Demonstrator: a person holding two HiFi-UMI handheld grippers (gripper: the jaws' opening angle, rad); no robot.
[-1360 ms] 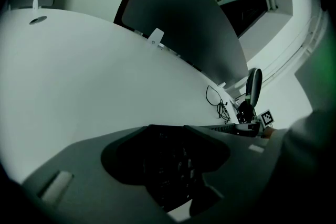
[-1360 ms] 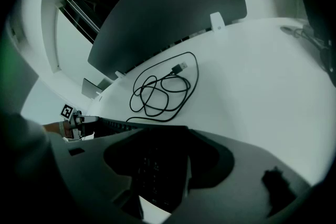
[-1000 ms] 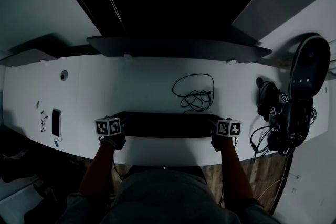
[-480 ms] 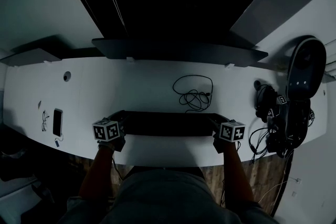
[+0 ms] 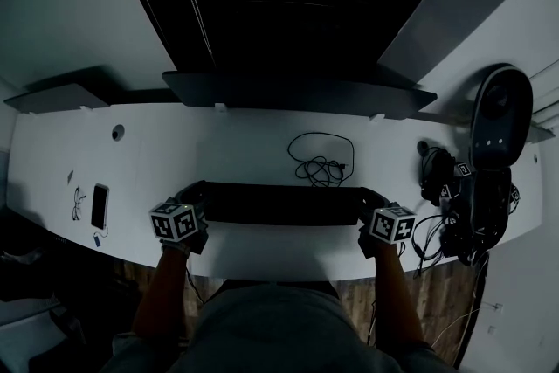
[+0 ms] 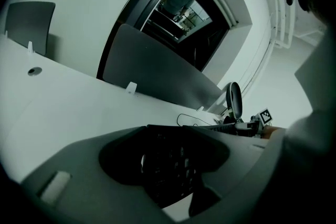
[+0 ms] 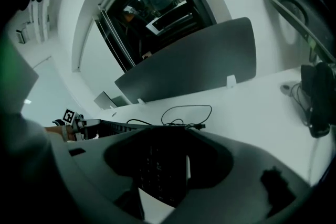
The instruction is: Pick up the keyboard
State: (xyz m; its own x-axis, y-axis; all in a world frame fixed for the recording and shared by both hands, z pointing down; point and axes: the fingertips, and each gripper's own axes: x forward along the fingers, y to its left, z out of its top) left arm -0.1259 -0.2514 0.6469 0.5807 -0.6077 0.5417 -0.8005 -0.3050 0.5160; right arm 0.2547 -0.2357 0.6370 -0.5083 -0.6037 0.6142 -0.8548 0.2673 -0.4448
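Note:
The black keyboard (image 5: 284, 203) hangs level just above the white desk (image 5: 244, 144), carried at its two short ends. My left gripper (image 5: 194, 201) is shut on the left end, and its jaws have just been closing slightly with that end between them. My right gripper (image 5: 371, 203) is shut on the right end. In the left gripper view the keyboard (image 6: 173, 165) fills the gap of the left gripper (image 6: 168, 173). In the right gripper view the keyboard (image 7: 157, 165) runs away to the left from the right gripper (image 7: 165, 168). Both views show the opposite marker cube at the far end.
A coiled black cable (image 5: 321, 157) lies on the desk just behind the keyboard. A phone (image 5: 100, 205) and glasses (image 5: 77, 203) lie at the left edge. At the right are tangled cables and gear (image 5: 463, 205) and a chair (image 5: 500, 113). A dark divider panel (image 5: 297, 92) lines the back.
Both grippers have risen together with the keyboard held between them. Their marker cubes look larger and sit lower in the head view. The desk appears shifted upward in the picture.

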